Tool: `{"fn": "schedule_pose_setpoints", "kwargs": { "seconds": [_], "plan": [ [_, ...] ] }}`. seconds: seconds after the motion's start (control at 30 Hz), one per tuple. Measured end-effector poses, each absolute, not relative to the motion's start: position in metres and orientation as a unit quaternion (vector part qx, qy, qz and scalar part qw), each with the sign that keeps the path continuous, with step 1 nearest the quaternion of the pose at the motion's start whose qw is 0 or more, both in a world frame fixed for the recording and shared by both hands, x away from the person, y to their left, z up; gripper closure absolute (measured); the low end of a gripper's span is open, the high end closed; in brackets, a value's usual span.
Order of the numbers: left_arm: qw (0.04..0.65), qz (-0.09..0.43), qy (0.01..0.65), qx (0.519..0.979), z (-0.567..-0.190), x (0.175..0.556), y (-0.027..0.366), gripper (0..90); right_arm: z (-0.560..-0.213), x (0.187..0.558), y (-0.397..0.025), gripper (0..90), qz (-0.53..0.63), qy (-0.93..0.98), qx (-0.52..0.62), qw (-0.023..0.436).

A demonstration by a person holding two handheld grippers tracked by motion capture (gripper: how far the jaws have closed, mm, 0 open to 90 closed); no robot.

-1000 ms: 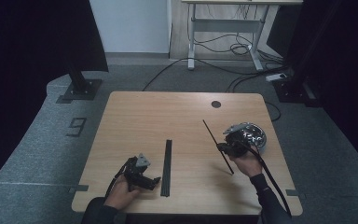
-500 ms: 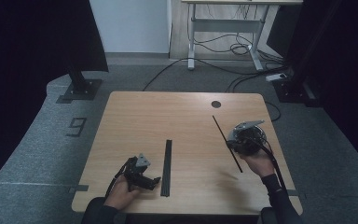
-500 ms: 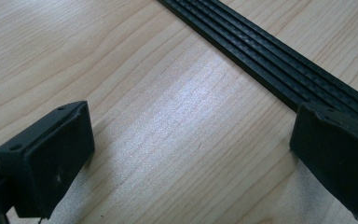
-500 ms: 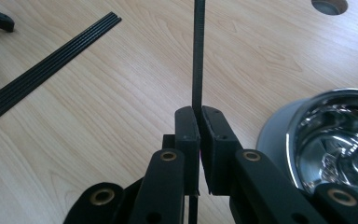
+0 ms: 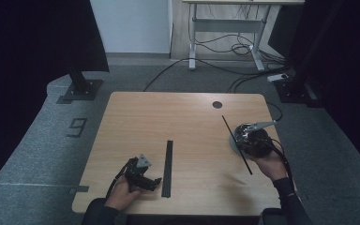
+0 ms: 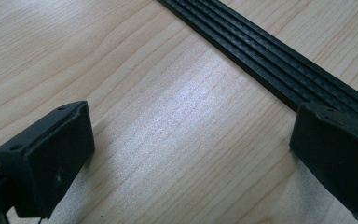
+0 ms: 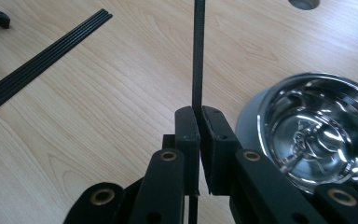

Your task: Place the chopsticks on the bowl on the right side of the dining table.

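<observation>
Strip clamped between right gripper jaws

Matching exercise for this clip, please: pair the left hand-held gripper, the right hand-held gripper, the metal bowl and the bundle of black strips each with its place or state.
Things:
1. left hand-held gripper
2. right hand-held gripper
3. metal bowl
4. bundle of black strips

States:
A. lies flat near the table's middle
B. jaws shut on a single thin black strip
C. jaws open, low over the wood beside the bundle
D. shiny, on the table by the right hand

Pairs: 1-C, 2-B, 3-D, 4-A
</observation>
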State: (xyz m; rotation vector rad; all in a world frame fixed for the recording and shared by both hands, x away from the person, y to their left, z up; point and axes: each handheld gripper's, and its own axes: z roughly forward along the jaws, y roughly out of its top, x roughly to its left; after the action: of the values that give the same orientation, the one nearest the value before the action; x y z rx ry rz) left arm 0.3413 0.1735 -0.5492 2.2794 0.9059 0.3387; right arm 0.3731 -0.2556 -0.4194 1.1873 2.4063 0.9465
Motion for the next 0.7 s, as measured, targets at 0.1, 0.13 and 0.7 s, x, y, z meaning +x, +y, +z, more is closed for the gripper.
{"fn": "schedule_pose_setpoints", "kwargs": {
  "seconds": [0.1, 0.13, 0.7],
  "plan": [
    [0.327, 0.129, 0.346, 0.87, -0.549, 0.341, 0.174, 0.0, -0.417, 0.372, -0.261, 85.8, 0.328, 0.834, 0.417, 0.15],
    [0.327, 0.129, 0.346, 0.87, -0.549, 0.341, 0.174, 0.0, -0.416, 0.371, -0.263, 85.8, 0.328, 0.834, 0.418, 0.151],
    [0.326, 0.129, 0.345, 0.87, -0.549, 0.341, 0.174, 0.0, -0.41, 0.379, -0.294, 85.8, 0.31, 0.821, 0.445, 0.177]
  ]
}}
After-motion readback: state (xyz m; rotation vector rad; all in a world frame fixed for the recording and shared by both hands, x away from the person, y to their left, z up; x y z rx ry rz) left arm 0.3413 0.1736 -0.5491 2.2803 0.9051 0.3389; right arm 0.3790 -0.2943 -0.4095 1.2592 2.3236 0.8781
